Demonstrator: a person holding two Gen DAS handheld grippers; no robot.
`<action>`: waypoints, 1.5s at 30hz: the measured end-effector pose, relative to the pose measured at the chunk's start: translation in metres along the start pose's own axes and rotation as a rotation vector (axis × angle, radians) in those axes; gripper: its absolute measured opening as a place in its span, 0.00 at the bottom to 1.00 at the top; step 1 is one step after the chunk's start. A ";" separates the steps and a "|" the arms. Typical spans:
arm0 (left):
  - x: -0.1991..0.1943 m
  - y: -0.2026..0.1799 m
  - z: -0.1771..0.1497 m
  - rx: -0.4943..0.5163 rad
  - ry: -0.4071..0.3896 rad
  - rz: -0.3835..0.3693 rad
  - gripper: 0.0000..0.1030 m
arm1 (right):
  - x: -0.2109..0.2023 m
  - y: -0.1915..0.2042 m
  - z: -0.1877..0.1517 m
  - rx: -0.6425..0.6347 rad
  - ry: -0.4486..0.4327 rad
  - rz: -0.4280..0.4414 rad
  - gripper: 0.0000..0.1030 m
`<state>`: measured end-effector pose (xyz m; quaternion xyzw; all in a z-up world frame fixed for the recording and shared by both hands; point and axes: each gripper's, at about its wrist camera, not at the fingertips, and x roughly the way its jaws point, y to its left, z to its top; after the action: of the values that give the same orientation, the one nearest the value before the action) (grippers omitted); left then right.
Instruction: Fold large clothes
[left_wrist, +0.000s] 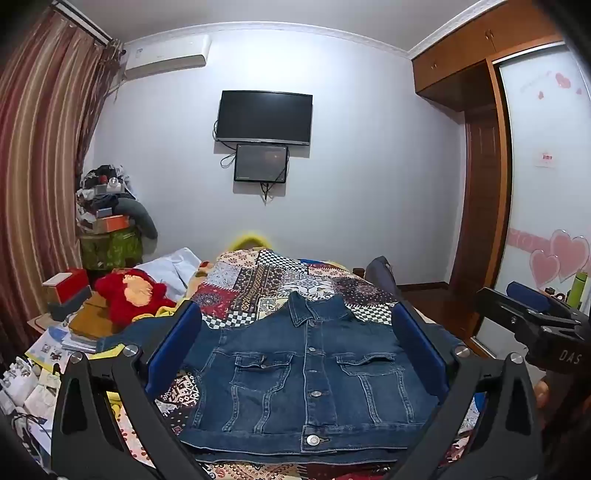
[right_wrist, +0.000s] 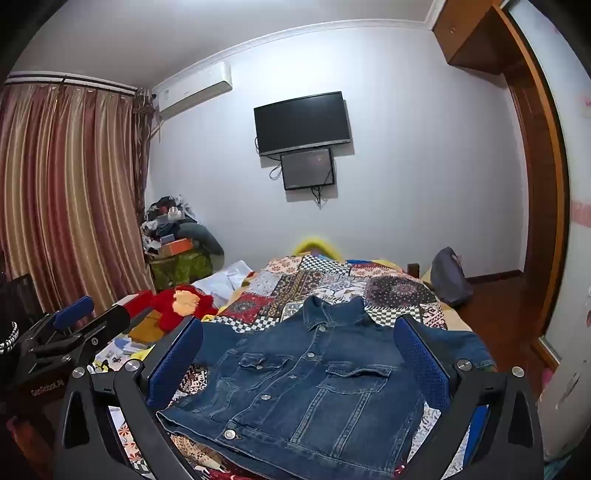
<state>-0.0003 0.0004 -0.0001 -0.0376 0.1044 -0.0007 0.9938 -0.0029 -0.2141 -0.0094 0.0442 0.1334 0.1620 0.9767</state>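
A blue denim jacket (left_wrist: 310, 376) lies flat and buttoned, front up, on the patchwork bedspread (left_wrist: 258, 284), collar toward the far wall. Its sleeves spread out to both sides, partly hidden behind my fingers. My left gripper (left_wrist: 297, 332) is open and empty, held above the jacket's near half. My right gripper (right_wrist: 297, 336) is also open and empty above the jacket (right_wrist: 317, 384), slightly to its right. The right gripper shows at the right edge of the left wrist view (left_wrist: 535, 314), and the left gripper at the left edge of the right wrist view (right_wrist: 74, 325).
A red plush toy (left_wrist: 129, 291) and papers and boxes (left_wrist: 55, 343) crowd the bed's left side. A dark bag (right_wrist: 448, 275) sits at the far right corner of the bed. A wardrobe (left_wrist: 517, 147) stands right, curtains (left_wrist: 40, 166) left, and a TV (left_wrist: 264, 116) hangs on the far wall.
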 end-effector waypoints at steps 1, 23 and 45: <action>0.000 0.000 0.000 -0.003 0.002 -0.004 1.00 | 0.000 0.000 0.000 0.000 0.004 -0.001 1.00; 0.011 0.008 -0.005 -0.013 0.021 -0.011 1.00 | -0.002 0.001 0.002 -0.001 0.005 -0.014 1.00; 0.015 0.008 -0.006 -0.027 0.044 -0.016 1.00 | -0.005 0.001 0.005 0.000 -0.002 -0.024 1.00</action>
<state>0.0128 0.0076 -0.0098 -0.0520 0.1259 -0.0081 0.9906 -0.0063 -0.2146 -0.0030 0.0428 0.1331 0.1502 0.9787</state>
